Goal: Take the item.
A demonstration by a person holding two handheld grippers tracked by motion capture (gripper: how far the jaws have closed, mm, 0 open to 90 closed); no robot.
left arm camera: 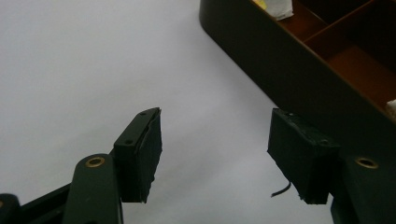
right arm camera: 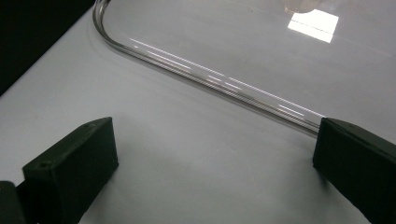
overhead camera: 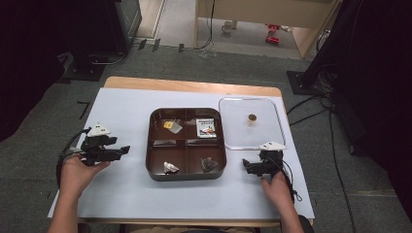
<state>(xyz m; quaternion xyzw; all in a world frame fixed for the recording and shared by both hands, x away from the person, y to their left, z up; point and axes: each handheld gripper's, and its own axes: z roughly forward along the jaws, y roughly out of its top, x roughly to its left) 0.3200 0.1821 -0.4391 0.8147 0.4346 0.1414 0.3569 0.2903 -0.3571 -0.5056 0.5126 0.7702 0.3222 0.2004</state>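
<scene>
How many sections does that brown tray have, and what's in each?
4. The brown tray holds a yellow-tagged packet far left, printed packet far right, pale wrapped piece near left, dark wrapped piece near right.

Dark brown square tray (overhead camera: pixel 151 145) with four compartments at bench centre, uncovered, small wrapped items inside, clear square lid (overhead camera: pixel 272 138) with a round brown knob lying flat at its 3 o'clock, edges just beside each other
</scene>
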